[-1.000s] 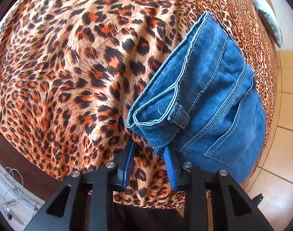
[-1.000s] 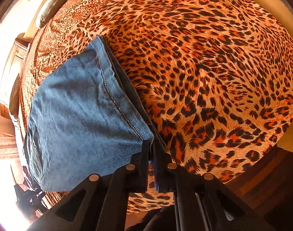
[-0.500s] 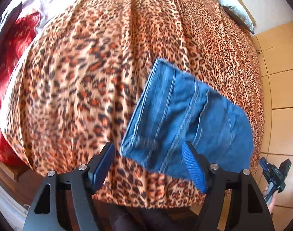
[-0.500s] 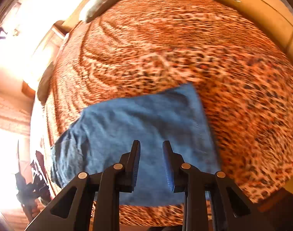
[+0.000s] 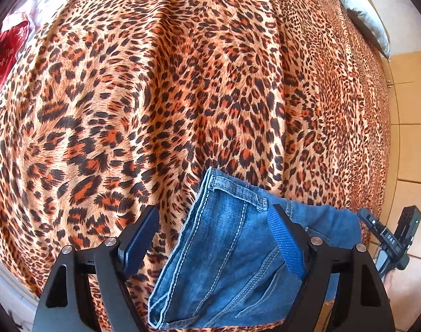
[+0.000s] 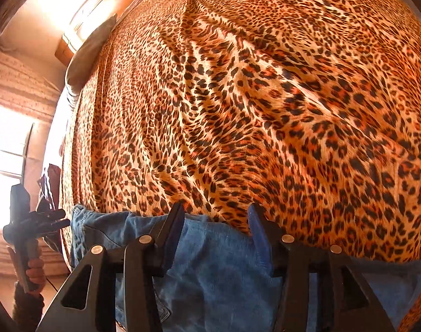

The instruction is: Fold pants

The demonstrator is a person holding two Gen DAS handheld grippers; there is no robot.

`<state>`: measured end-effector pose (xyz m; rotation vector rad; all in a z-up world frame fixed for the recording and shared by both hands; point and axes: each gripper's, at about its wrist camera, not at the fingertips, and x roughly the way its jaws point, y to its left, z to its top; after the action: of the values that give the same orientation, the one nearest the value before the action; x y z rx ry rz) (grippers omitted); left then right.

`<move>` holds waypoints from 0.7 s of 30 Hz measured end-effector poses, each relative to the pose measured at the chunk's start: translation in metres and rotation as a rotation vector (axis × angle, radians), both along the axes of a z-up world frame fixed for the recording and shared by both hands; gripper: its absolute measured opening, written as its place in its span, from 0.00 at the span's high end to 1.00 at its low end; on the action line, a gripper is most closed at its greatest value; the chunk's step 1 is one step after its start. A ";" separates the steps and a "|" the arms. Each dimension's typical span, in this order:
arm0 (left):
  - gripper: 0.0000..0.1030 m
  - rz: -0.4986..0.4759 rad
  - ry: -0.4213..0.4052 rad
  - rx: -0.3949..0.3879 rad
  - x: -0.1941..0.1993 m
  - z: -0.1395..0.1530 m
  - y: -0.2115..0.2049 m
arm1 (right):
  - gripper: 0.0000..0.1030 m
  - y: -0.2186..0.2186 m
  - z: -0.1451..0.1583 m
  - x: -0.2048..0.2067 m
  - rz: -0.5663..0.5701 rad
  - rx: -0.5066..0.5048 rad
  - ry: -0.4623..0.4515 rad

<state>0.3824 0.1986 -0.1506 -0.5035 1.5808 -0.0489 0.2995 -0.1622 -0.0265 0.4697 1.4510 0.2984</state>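
Leopard-print bedspread (image 5: 182, 96) covers the whole bed and fills most of both views; at the far left edge of my left-hand view a red cloth (image 5: 5, 52) lies beside it, and at the top right a pale pillow (image 5: 360, 8) rests by the wall.

Starting on the left: my left gripper (image 5: 216, 238) stands wide open, its jaws having just been spreading. Its left pad hangs over bare bedspread, its right pad over denim, and neither presses on anything. The jeans (image 5: 232, 251) lie as a compact blue bundle at the near edge of the bed, waistband and belt loop on top, layers stacked at the near corner.

Moving right: my right gripper (image 6: 216, 229) has also just been opening and now stands parted about halfway, hovering above the flat blue panel of the jeans (image 6: 216, 271) with nothing pinched. My other hand (image 6: 34, 274) shows at the far left of that view, holding its tool off the bed's side.

Judging from this, the folding looks essentially done: the bundle is released and lying flat. At most 1 tidy-up remains, squaring edges or smoothing the top, though I cannot see the near edge of the bundle.
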 end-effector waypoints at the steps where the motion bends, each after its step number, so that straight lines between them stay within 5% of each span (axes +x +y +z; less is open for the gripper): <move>1: 0.22 -0.014 0.003 0.011 0.001 -0.003 -0.002 | 0.49 0.006 -0.003 0.003 0.029 0.006 0.009; 7: 0.22 0.009 0.016 -0.047 0.015 -0.028 -0.011 | 0.49 0.037 -0.021 0.004 0.203 -0.050 0.054; 9: 0.34 0.002 0.001 -0.063 0.016 -0.035 -0.011 | 0.59 0.043 -0.022 0.003 0.235 -0.098 0.040; 10: 0.46 -0.004 -0.021 -0.061 0.015 -0.032 -0.014 | 0.75 0.046 -0.020 0.001 0.248 -0.105 0.032; 11: 0.57 -0.022 -0.038 -0.031 0.014 -0.031 -0.023 | 0.87 0.047 -0.017 0.000 0.253 -0.106 0.028; 12: 0.61 -0.053 -0.047 0.053 0.013 -0.030 -0.031 | 0.88 0.049 -0.013 -0.001 0.255 -0.130 0.014; 15: 0.59 -0.155 -0.032 0.312 0.011 -0.044 -0.045 | 0.94 0.054 -0.014 -0.006 0.272 -0.191 -0.009; 19: 0.59 -0.099 -0.034 0.284 0.006 -0.039 -0.033 | 0.89 0.041 -0.020 -0.001 0.178 -0.158 0.023; 21: 0.58 -0.089 -0.059 0.330 0.001 -0.027 -0.029 | 0.87 0.027 -0.003 -0.005 0.110 -0.123 -0.020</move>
<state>0.3833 0.1694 -0.1775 -0.1723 1.5152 0.1269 0.2948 -0.1354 -0.0291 0.2871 1.4690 0.2989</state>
